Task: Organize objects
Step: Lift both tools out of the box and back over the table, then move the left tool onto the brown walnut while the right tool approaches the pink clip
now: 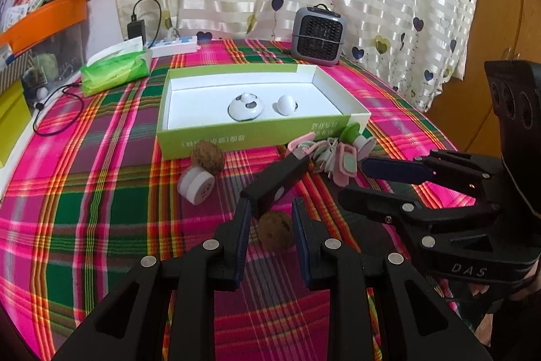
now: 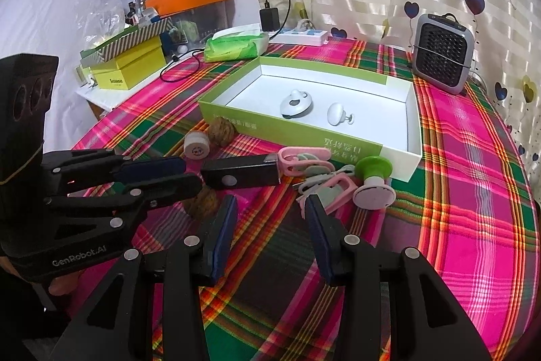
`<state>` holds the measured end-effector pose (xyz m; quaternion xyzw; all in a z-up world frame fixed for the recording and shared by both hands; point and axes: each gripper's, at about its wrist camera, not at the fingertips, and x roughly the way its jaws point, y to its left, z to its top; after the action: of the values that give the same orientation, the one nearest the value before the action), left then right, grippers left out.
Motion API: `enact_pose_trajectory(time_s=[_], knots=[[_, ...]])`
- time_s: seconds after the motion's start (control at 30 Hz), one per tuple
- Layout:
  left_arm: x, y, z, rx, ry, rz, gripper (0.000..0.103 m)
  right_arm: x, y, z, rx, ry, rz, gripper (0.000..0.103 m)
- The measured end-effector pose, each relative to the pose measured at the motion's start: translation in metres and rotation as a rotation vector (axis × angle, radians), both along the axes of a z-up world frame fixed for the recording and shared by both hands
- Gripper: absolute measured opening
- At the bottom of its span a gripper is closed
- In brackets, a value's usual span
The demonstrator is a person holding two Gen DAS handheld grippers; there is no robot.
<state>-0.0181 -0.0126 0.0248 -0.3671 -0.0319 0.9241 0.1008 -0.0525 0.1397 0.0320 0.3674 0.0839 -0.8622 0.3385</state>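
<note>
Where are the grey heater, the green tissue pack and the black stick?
grey heater [image 1: 318,34], left wrist view, front grille.
green tissue pack [image 1: 115,70], left wrist view, top face.
black stick [image 2: 241,174], right wrist view, middle.

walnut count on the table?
2. One walnut sits against the green box's front wall, beside the white round plug. The other walnut lies between the left gripper's fingers, untouched. Others may be hidden.

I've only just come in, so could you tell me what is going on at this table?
A person is tidying small items into the green box, which already holds two white pieces. The left gripper has its fingers on either side of a walnut, not pressing on it. The right gripper is open over the cloth, near the pink cable clips.
</note>
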Motion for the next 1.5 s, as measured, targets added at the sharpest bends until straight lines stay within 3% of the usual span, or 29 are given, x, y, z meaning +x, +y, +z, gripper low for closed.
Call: enact_pose_trajectory(time_s=[0.77, 1.17, 1.5], knots=[[-0.017, 0.008, -0.020, 0.002, -0.105, -0.003, 0.031, -0.001, -0.001, -0.009, -0.001, -0.022, 0.015, 0.043], [-0.016, -0.006, -0.016, 0.006, -0.068, 0.027, 0.027, -0.014, -0.014, -0.007, 0.003, -0.020, 0.043, 0.043], [-0.014, -0.006, -0.015, 0.024, -0.066, 0.002, 0.027, -0.024, 0.019, -0.001, 0.001, 0.004, -0.118, 0.043]])
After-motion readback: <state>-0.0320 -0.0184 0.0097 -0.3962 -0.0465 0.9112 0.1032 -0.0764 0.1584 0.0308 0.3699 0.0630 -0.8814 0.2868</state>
